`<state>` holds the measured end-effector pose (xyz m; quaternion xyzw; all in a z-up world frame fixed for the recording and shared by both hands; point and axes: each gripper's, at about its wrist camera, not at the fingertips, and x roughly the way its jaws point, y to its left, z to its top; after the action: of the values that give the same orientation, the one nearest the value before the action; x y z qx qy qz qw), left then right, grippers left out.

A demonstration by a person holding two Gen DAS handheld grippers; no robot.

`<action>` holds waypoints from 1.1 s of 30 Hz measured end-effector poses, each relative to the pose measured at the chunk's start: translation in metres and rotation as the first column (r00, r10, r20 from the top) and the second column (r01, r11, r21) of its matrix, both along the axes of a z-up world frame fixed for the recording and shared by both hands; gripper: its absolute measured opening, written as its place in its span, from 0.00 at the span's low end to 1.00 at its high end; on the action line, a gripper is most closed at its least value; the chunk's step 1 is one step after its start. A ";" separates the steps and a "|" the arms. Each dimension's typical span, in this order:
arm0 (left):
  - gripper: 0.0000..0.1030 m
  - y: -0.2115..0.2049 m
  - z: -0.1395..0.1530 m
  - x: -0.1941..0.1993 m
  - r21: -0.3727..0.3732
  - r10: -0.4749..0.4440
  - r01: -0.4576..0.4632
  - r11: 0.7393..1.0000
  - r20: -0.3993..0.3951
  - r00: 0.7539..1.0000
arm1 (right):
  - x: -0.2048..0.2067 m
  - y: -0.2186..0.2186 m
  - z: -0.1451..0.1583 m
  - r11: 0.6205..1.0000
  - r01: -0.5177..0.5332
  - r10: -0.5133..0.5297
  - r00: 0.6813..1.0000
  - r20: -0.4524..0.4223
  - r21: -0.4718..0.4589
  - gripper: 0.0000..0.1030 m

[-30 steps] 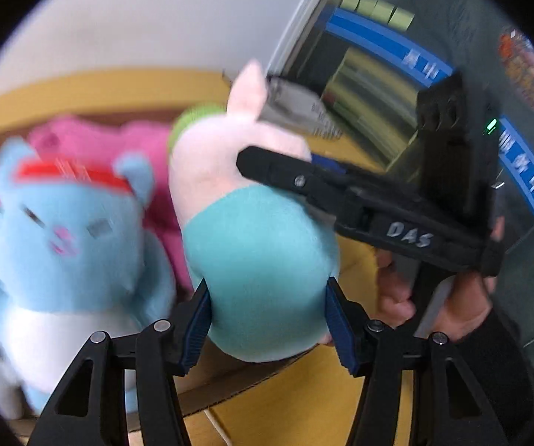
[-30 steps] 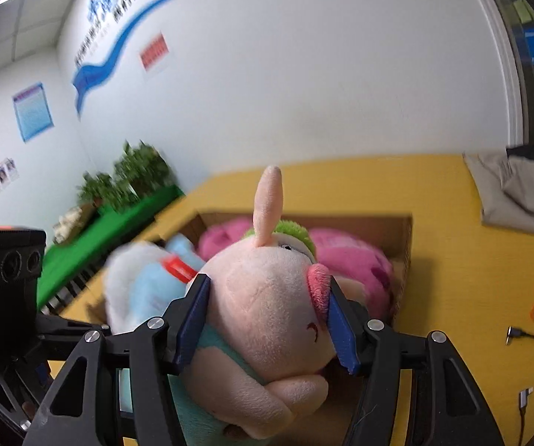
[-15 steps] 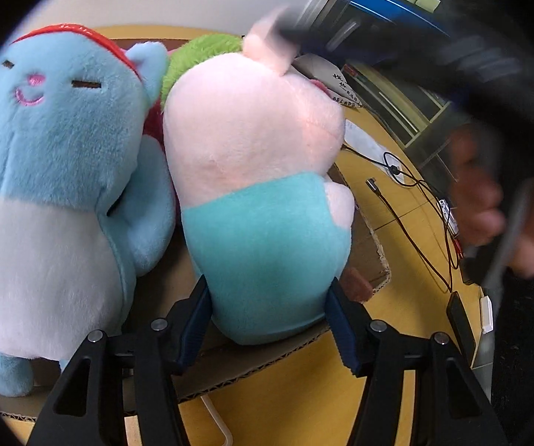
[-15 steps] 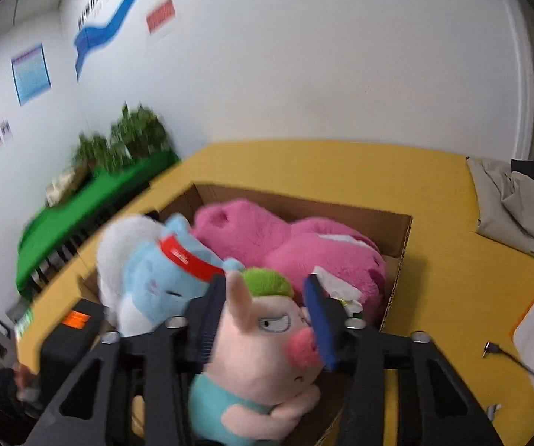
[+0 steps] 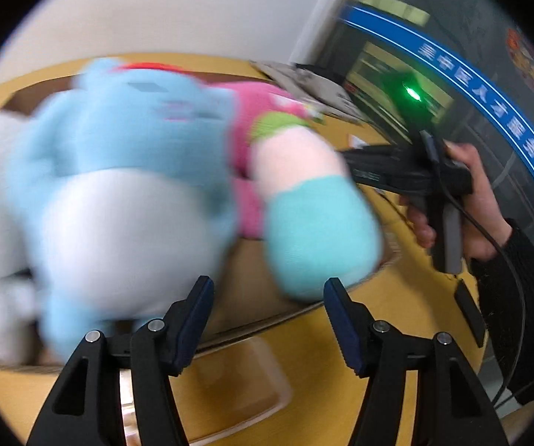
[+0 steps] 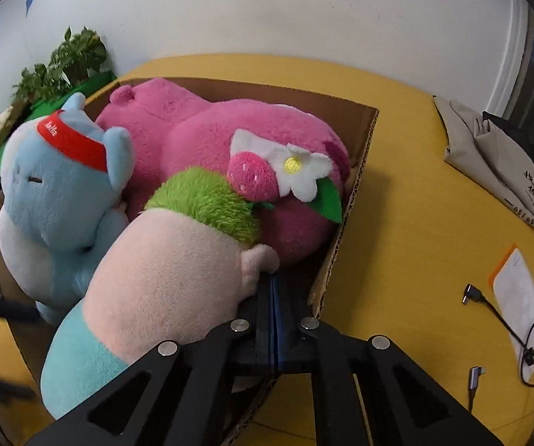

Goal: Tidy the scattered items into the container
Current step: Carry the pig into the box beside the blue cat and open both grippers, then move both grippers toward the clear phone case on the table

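Note:
The pig plush [image 6: 162, 282], with pink body, teal trousers and green hair, lies face down in the cardboard box [image 6: 356, 171], beside the blue cat plush [image 6: 55, 200] and the big pink plush [image 6: 207, 141]. My right gripper [image 6: 272, 282] is shut, its tips at the pig's ear by the box's near wall; whether it pinches the ear is unclear. My left gripper [image 5: 267, 297] is open and empty, just short of the pig's teal bottom [image 5: 319, 238]. The blue cat [image 5: 125, 186] is blurred in the left wrist view.
The box stands on a yellow table [image 6: 415, 223]. On the right lie a grey cloth bag [image 6: 489, 160], a paper with an orange edge [image 6: 519, 290] and cables [image 6: 508, 330]. Plants [image 6: 70, 59] stand at the far left by the wall.
My left gripper has let go of the pig and pulled back. My right gripper has closed its jaws. The pig has dropped into the box and now lies face down.

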<state>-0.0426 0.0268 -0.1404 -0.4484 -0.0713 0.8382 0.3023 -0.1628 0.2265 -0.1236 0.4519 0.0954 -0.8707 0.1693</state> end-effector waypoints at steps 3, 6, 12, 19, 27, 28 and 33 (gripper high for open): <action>0.59 -0.051 0.000 0.002 -0.005 0.099 -0.099 0.995 0.003 0.995 | 0.006 0.007 0.009 1.000 0.021 -0.021 0.999 -0.028 -0.020 0.04; 0.55 -0.082 0.000 -0.002 0.009 0.132 -0.132 0.991 0.016 0.991 | 0.029 0.022 0.035 0.993 0.045 -0.055 0.994 -0.093 -0.107 0.17; 0.55 -0.070 0.000 -0.008 -0.060 0.104 -0.102 0.993 0.023 0.994 | 0.078 -0.025 0.045 0.959 -0.143 0.132 0.989 -0.061 -0.245 0.64; 0.54 -0.069 0.000 0.017 -0.016 0.105 -0.104 0.994 0.042 0.994 | 0.093 -0.015 0.020 0.982 -0.106 0.101 0.994 -0.039 -0.156 0.60; 0.63 -0.087 0.020 0.051 0.033 0.103 -0.102 0.994 -0.017 0.995 | 0.143 0.002 0.051 0.967 -0.064 0.036 0.992 -0.118 -0.246 0.74; 0.67 -0.091 0.022 0.060 0.030 0.094 -0.092 0.995 -0.036 0.995 | 0.158 -0.001 0.058 0.955 -0.089 0.050 0.989 -0.140 -0.282 0.81; 0.77 -0.085 0.003 0.090 -0.023 -0.065 0.065 0.998 -0.013 0.998 | 0.208 -0.055 0.025 0.921 -0.267 0.251 0.964 -0.092 -0.284 0.87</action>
<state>0.0476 -0.0583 -0.1371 -0.4480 -0.0452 0.8316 0.3250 0.0447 0.1718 -0.0983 0.3815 0.0282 -0.8568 0.3456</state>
